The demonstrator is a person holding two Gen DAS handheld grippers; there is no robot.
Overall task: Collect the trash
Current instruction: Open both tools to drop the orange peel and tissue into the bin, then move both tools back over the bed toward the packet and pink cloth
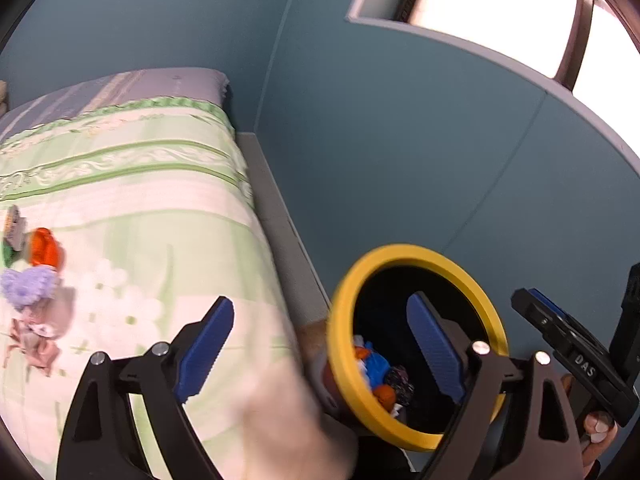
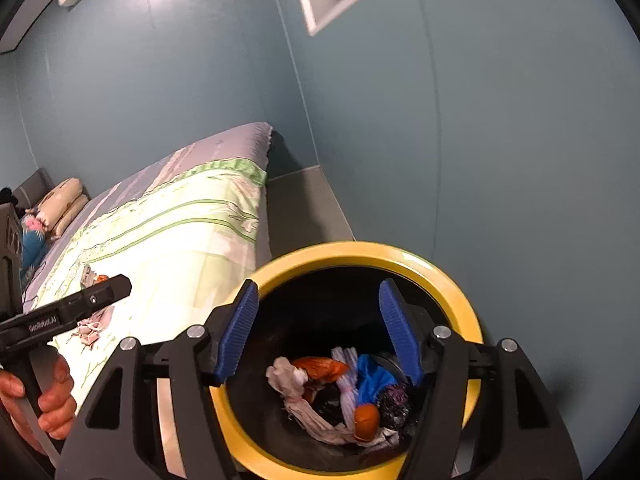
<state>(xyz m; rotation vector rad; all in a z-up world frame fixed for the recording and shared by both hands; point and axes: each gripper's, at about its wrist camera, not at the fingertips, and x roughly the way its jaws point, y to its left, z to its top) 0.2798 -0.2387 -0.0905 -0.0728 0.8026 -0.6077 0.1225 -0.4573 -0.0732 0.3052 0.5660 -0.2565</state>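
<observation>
On the bed (image 1: 132, 184), at about 9 o'clock in the left wrist view, some trash is left: an orange wrapper (image 1: 45, 247), a purple fluffy ball (image 1: 29, 287), a pink crumpled paper (image 1: 35, 340) and a small grey packet (image 1: 15, 227). They lie close together on the green and white blanket.

The left claw (image 1: 320, 348) is spread wide and holds nothing. It points partly at the bed and partly at the bin (image 1: 416, 256). The bin has a yellow rim and stands on the floor just beside the bed, at about 5 o'clock in that view.

The right claw (image 2: 320, 328) hangs over the mouth of the bin. Its jaws are spread too, and nothing is between them. Down inside lie the dropped things (image 2: 340, 392): orange, white, blue and dark scraps.

I think the drop is done, and the next step is to go back for more. To do it well, each claw should swing toward the bed with its jaws wide, come down over one piece only, and pinch it in the middle.

The bin rim is close to both claws, so a bump could tip it. The two claws are near each other and could knock together. Pillows (image 2: 60, 204) lie far up the bed and are not in the way.
</observation>
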